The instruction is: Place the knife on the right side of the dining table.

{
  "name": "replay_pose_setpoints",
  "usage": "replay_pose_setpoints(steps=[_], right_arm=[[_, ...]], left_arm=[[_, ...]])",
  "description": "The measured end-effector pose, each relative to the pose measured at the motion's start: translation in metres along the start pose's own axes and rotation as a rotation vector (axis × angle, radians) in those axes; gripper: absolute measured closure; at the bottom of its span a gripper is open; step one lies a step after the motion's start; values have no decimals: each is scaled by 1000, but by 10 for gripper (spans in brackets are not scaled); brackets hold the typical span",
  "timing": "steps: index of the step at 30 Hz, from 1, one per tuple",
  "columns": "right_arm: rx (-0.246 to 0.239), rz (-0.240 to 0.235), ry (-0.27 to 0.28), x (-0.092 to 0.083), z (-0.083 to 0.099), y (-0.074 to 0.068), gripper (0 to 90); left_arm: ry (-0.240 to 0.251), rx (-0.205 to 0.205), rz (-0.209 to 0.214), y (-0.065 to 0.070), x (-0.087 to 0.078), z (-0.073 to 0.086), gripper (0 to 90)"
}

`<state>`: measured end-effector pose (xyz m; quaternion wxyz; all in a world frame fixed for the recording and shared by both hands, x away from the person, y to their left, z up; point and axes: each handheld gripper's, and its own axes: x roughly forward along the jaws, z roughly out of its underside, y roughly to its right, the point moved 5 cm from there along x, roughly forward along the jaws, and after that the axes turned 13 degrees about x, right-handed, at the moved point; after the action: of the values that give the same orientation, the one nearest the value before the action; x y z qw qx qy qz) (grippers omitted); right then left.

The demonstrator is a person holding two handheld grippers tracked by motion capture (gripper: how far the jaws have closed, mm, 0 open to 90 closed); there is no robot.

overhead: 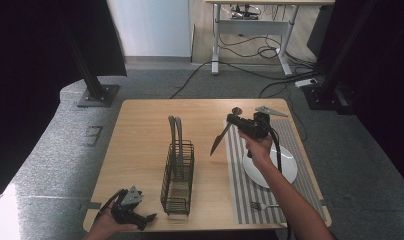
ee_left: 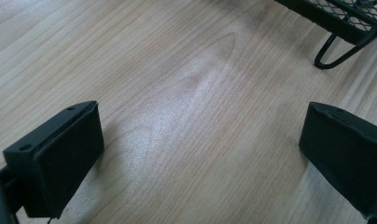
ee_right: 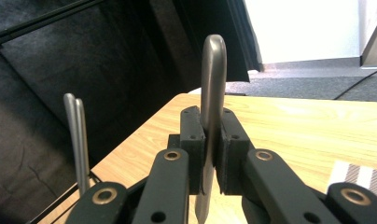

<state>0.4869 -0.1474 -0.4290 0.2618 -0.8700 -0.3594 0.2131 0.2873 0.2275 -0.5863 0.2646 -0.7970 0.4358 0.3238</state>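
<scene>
Midway above the table (overhead: 140,145): knife (overhead: 219,139) clamped in the right gripper (overhead: 236,121), blade slanting down, just beside the striped placemat (overhead: 300,150). Best carried level to the wire caddy (overhead: 178,176), then lowered blade-first beside the two upright handles (overhead: 175,131). Left gripper (ee_left: 200,154) resting open, holding nothing.

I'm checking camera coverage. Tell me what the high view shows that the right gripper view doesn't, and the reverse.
High view: the white plate, the fork on the striped placemat, and the left gripper resting open. Right gripper view: the pads clamped on the knife's handle. Both: the knife, the right gripper, the utensil handles and the wooden table.
</scene>
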Motion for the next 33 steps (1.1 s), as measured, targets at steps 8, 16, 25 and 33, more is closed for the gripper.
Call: replay_pose_setpoints(steps=[8, 16, 25, 33], right_arm=[[17, 32, 32, -6, -8, 13, 828], [11, 70, 43, -8, -15, 25, 828], [11, 110, 60, -9, -19, 36, 829], [4, 129, 66, -10, -26, 42, 828]], left_arm=[[0, 0, 0, 0, 0, 0, 0], [0, 0, 0, 0, 0, 0, 0], [-1, 1, 0, 0, 0, 0, 0], [0, 0, 0, 0, 0, 0, 0]])
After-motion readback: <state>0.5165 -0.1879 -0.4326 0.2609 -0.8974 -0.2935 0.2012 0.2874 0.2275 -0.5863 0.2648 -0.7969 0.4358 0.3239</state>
